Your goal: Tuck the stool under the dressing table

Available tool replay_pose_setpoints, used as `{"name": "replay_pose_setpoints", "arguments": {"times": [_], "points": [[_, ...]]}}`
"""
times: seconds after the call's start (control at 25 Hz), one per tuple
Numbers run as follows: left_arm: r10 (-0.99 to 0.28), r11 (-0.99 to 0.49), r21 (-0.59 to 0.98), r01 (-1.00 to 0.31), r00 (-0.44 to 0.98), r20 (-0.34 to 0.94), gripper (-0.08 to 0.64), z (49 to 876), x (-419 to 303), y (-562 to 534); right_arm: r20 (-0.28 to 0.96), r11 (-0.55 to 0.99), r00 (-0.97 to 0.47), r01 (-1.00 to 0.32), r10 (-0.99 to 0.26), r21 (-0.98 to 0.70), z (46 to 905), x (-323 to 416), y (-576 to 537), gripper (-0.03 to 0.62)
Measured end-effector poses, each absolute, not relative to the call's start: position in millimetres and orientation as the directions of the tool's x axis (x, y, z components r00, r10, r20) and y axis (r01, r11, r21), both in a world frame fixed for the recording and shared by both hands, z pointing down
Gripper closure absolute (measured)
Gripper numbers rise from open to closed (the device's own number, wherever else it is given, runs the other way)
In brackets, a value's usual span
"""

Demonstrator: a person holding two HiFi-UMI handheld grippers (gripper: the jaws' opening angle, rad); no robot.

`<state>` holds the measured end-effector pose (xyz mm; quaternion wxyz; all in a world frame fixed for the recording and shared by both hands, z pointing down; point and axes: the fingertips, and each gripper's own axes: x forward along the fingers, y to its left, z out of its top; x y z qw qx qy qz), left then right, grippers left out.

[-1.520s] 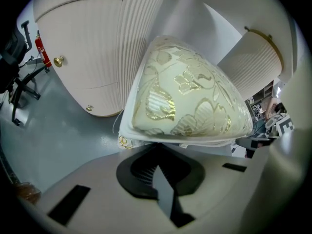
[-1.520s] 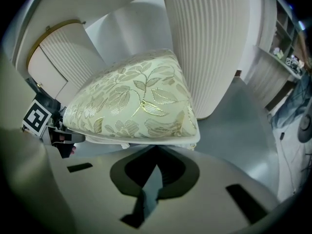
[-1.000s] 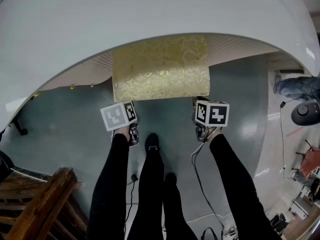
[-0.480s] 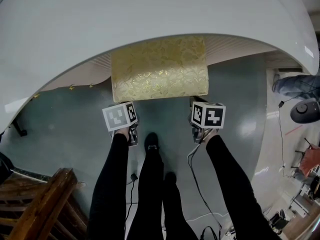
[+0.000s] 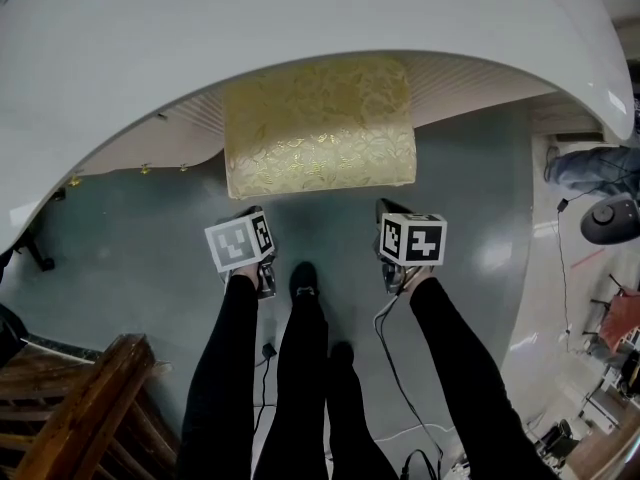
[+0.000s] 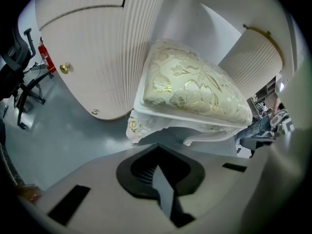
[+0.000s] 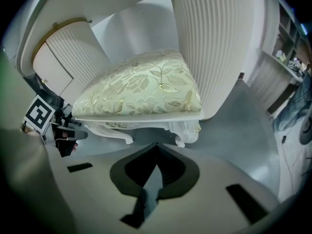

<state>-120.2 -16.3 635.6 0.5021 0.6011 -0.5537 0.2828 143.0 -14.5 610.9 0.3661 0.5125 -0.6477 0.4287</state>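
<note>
As one stool [image 5: 318, 133] sits half under one dressing table [image 5: 300, 18], two grippers [image 5: 250, 222] [image 5: 390, 218]

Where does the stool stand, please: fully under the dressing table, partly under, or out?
Partly under: the dressing table rim overhangs the far edge of the stool, but most of its gold seat sticks out.

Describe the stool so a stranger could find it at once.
Look for the white curved dressing table. In the gap between its two ribbed sides stands the stool, on the grey floor. Only it has gold floral fabric; its neighbours are plain white.
</note>
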Motion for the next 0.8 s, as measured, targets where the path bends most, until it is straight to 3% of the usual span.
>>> {"name": "replay_pose_setpoints", "arguments": {"times": [0.8], "points": [[-0.408, 0.039, 0.307, -0.951, 0.265, 0.874, 0.557, 618, -108, 2, 0.916, 0.166, -0.235, -0.968, -0.324, -0.190, 607, 136, 8, 0.591]]}}
